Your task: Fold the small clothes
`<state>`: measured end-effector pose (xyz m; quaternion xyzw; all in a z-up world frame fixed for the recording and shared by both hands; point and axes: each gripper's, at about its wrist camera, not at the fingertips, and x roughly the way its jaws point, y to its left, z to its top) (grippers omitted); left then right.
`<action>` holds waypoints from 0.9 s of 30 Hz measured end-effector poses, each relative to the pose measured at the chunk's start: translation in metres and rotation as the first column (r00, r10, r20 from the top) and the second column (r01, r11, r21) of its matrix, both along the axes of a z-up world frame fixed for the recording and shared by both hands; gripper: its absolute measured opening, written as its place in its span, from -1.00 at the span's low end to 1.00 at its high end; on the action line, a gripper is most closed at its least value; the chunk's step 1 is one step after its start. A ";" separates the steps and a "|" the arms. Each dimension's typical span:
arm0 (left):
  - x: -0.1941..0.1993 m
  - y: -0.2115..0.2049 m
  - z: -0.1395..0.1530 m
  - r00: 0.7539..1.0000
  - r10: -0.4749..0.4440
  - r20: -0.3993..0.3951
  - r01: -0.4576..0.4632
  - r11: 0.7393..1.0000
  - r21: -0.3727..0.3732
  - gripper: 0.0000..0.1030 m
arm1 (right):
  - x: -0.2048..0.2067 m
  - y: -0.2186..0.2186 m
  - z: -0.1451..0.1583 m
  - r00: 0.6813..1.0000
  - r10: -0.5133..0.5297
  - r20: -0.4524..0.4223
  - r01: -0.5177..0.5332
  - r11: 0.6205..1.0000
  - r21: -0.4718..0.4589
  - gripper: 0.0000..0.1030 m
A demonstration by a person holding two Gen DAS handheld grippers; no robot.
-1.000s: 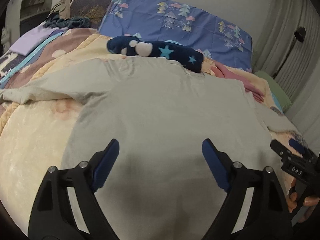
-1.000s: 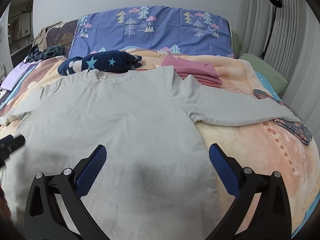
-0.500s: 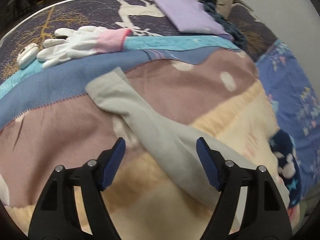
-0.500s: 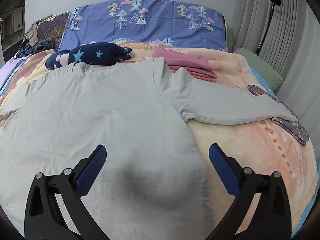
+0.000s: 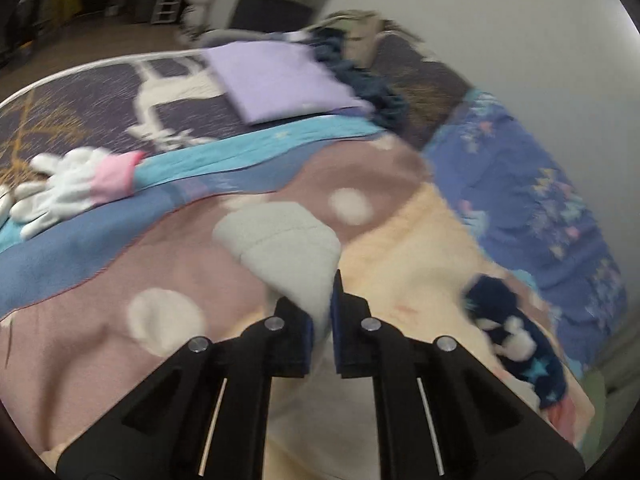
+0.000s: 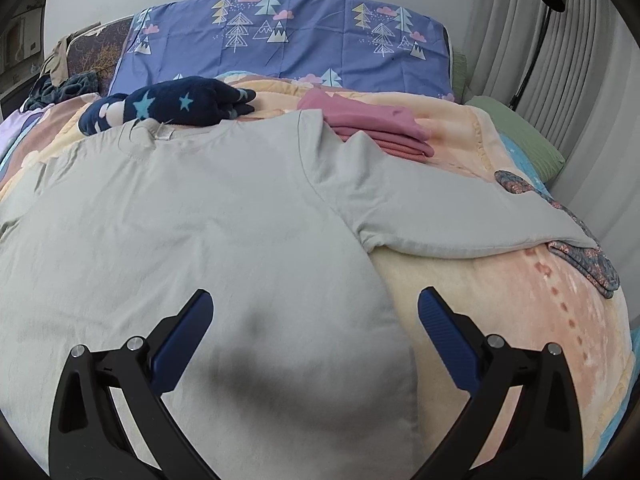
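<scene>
Right wrist view: bed blanket [image 6: 500, 280], peach and pink, covering most of the frame. On it, one pale grey T-shirt [image 6: 200, 220], laid flat, collar toward the headboard, hem toward the camera; its long axis runs from hem to collar, and its sleeve [image 6: 460, 216] stretches out sideways to the right of the frame, the cuff lying on a patterned dark cloth [image 6: 588, 256]. Blue tree-print pillow [image 6: 288, 36] upright against the wall. Navy star-print garment [image 6: 172, 106] just behind the collar; folded pink garment [image 6: 368, 124] beside it, its near edge under the shirt's shoulder. Right gripper [image 6: 314, 312], jaws wide apart, poised above the shirt's lower body, nothing between the pads.

Left wrist view, blurred: the other side of the bed, unseen from the right. Blanket here mauve with pale spots [image 5: 120, 280]. Folded lilac cloth [image 5: 276, 80] farther back; white gloves with pink cuffs [image 5: 76, 188] at the left. The shirt's other sleeve [image 5: 288, 248], cuff end pointing away from the camera. Left gripper [image 5: 322, 312], jaws just closed, clamped on that sleeve, fabric bunched between the pads.
</scene>
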<state>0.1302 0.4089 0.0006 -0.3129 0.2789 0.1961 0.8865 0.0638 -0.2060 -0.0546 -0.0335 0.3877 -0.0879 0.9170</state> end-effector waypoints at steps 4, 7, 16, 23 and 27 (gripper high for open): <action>0.014 -0.140 0.066 0.904 -0.395 0.164 0.381 0.918 0.112 -0.84 | 0.002 -0.007 0.007 0.999 -0.015 0.031 0.015 1.000 0.023 0.97; 0.018 -0.242 0.078 0.767 -0.611 0.197 0.589 0.791 0.163 -0.83 | -0.001 -0.014 0.009 0.999 -0.027 0.037 0.025 0.999 0.034 0.97; 0.017 -0.396 -0.021 0.596 -0.798 -0.087 0.791 0.566 0.233 -0.13 | -0.010 -0.047 0.008 1.000 -0.003 0.027 -0.001 0.988 0.156 0.97; -0.018 -0.336 -0.046 0.707 -0.678 -0.201 0.699 0.629 0.340 0.17 | 0.019 -0.032 0.019 0.971 0.235 0.051 -0.238 0.912 0.334 0.48; -0.041 -0.286 -0.049 0.792 -0.558 -0.247 0.607 0.680 0.412 0.34 | 0.066 -0.007 0.014 0.929 0.369 0.022 -0.341 0.832 0.437 0.37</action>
